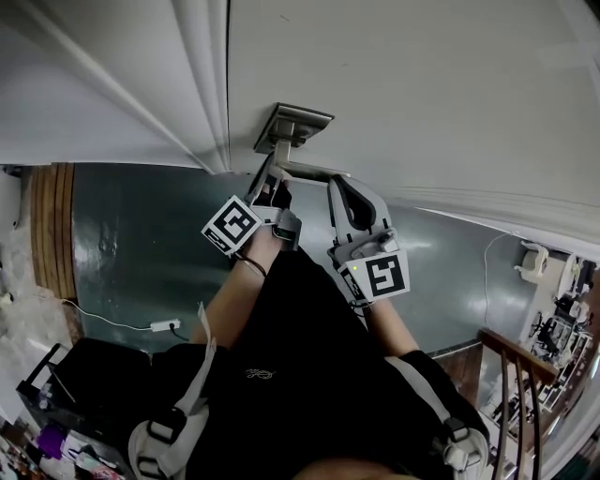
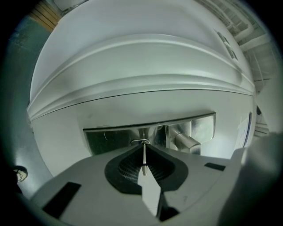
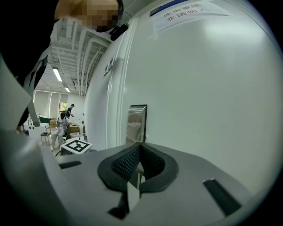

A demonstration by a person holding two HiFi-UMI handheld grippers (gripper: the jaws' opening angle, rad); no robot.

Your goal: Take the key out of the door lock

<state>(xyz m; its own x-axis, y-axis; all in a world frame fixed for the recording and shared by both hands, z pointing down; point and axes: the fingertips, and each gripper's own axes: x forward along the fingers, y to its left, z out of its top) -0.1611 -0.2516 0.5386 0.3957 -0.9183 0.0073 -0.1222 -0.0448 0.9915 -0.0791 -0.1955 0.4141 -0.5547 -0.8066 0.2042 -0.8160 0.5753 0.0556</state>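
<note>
A steel lock plate [image 1: 292, 125] with a lever handle [image 2: 185, 142] sits on the white door [image 1: 422, 84]. My left gripper [image 1: 272, 180] is right up against the plate. In the left gripper view its black pads [image 2: 128, 165] are shut on the thin metal key [image 2: 144, 155], seen edge-on. The key's far end reaches the lock plate [image 2: 110, 139], where a small metal loop [image 2: 139, 142] shows. My right gripper [image 1: 336, 184] hovers just right of the left one, its jaws shut and empty [image 3: 140, 145], pointing at the lock plate [image 3: 136, 121].
Below the door lies a dark green floor [image 1: 131, 244] with a white power strip and cable [image 1: 165, 325]. A wooden railing [image 1: 525, 361] stands at the lower right. A paper notice [image 3: 185, 11] is stuck high on the door. People [image 3: 62, 126] are far off at the left.
</note>
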